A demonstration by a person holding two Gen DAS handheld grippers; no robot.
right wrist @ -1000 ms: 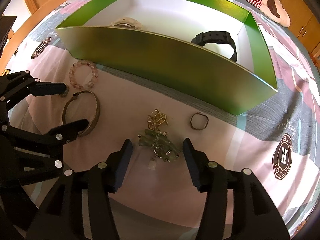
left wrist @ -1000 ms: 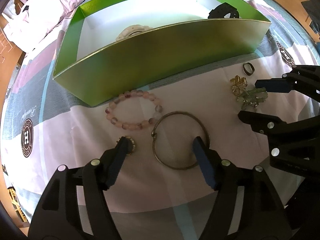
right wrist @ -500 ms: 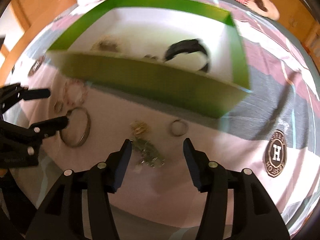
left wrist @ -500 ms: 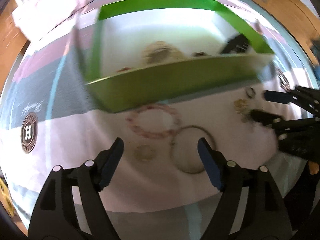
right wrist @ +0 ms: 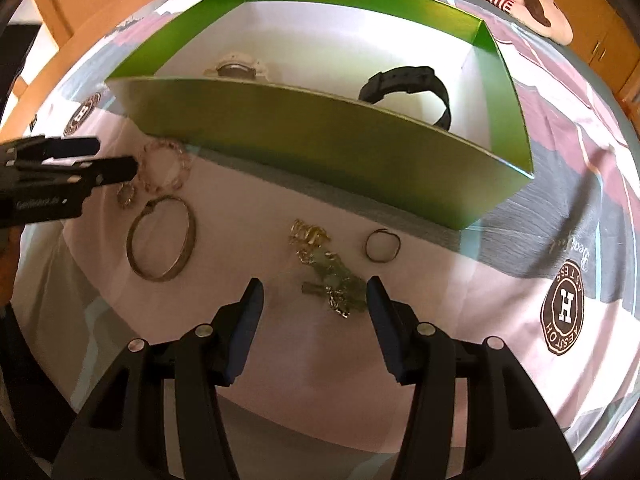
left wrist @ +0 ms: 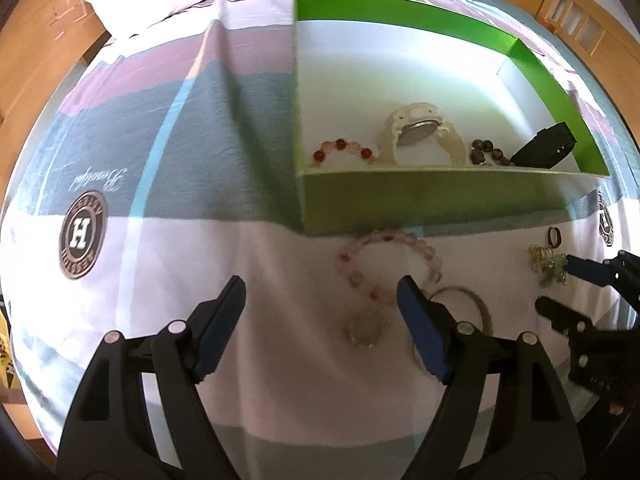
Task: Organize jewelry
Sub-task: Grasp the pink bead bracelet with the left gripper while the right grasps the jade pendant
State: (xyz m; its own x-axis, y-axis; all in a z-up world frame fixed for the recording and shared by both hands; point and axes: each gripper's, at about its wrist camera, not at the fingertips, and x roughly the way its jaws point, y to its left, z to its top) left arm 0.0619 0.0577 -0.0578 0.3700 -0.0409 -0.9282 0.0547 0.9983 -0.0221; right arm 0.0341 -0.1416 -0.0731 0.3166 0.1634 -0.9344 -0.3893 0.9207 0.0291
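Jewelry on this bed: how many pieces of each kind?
Watches: 2, white watch, black watch
Bead bracelets: 3, red beads, dark beads, pink beads
Metal bangle: 1
Small ring: 1
Round gold piece: 1
Gold-green tangle: 1
Total: 9

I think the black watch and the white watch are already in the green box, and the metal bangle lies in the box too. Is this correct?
Not fully. The black watch and the white watch are inside the green box, but the metal bangle is not. The right wrist view shows it lying on the bedsheet in front of the box, beside the pink bead bracelet.
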